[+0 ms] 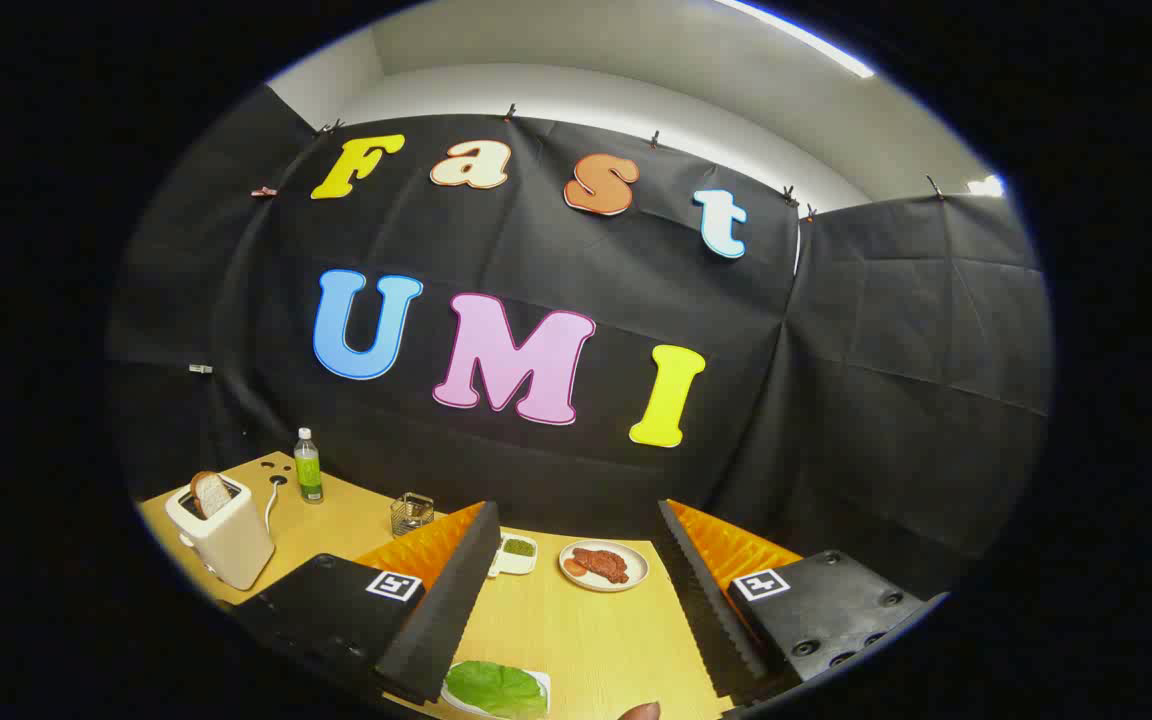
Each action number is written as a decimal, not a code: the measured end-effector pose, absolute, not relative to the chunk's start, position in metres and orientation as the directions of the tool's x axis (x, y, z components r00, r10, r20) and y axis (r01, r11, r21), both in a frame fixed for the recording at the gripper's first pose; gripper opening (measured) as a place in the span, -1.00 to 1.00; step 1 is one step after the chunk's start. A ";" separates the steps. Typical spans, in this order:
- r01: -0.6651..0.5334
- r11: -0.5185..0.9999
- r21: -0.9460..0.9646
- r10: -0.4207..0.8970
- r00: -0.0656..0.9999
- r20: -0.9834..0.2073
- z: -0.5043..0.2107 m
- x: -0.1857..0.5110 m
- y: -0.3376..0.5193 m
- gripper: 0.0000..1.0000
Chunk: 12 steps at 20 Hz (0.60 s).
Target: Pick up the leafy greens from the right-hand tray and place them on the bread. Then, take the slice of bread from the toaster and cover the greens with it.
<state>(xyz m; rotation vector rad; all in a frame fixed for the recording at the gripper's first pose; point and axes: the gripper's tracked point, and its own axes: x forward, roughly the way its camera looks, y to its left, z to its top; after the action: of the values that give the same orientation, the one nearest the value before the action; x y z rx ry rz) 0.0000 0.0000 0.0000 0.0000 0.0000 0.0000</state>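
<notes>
The gripper (576, 600) hangs well above the table (586, 640), tipped so it looks mostly at the black cloth wall (556, 250) with only a strip of tabletop below. Its two fingers (456, 590) reach forward and stand wide apart, nothing between them but bare wood and the dishes farther off. The jaws are open and hold nothing.

The greens (496, 687) lie on a white tray (536, 682) close in, low between the fingers and nearer the left one, whose tip partly covers the tray's near corner. The leaf looks flat and fills most of the tray. A small rounded bit of something reddish-brown (642, 711) pokes up just beside the tray, to its right; I cannot tell what it is.

Beyond the fingertips sits a round plate (604, 565) with reddish meat (600, 563) on it, and just left of that a small white dish (514, 553) holding something green. Farther left, past the left finger, a little glass (412, 513) stands on the table.

The toaster (221, 540) is off to the left, well apart from the gripper, with a slice of bread (210, 493) standing up out of its slot. Its cord (271, 505) runs back toward a hole in the tabletop. Behind it a green bottle (308, 467) stands upright near the wall.
</notes>
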 end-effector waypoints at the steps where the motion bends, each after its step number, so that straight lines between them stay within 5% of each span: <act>1: -0.002 1.000 0.000 0.002 1.000 -0.001 0.000 -0.001 0.000 0.93; 12: -0.002 1.000 0.000 0.002 1.000 -0.017 -0.005 -0.004 -0.007 0.94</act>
<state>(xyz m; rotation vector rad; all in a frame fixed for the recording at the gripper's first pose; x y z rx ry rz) -0.0035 -0.0067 -0.0049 -0.0002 0.0170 0.0016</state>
